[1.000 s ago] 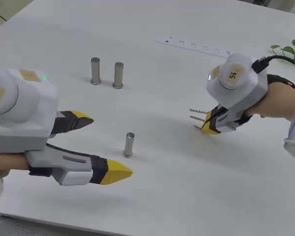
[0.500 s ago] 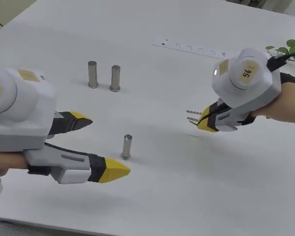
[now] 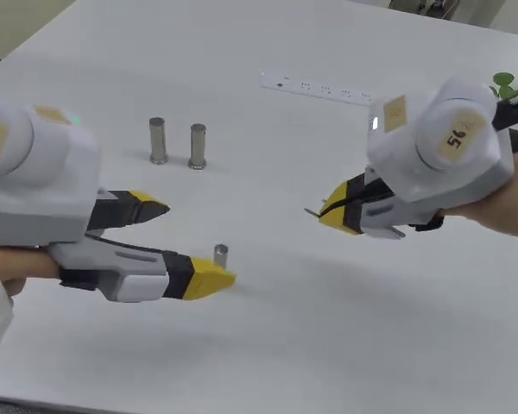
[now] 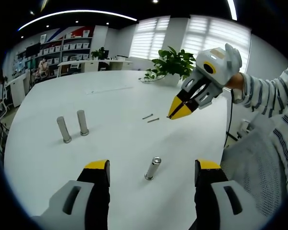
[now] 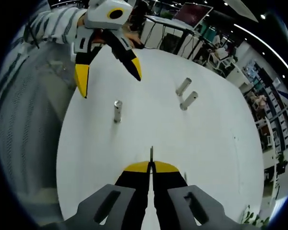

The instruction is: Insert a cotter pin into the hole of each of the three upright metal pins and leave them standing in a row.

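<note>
Three upright metal pins stand on the white table: two side by side, and a third, the near pin, alone in front. My left gripper is open, its jaws either side of the near pin without touching it. My right gripper hangs above the table to the right, shut on a thin cotter pin that sticks out of its tips towards the near pin. Two more cotter pins lie flat on the table beyond.
A white power strip lies at the far side of the table. A potted plant stands at the table's far right edge. In the right gripper view the left gripper and a person's striped sleeve show.
My right gripper has risen off the table with one cotter pin and moved left towards the near pin. My left gripper has closed in around that pin.
</note>
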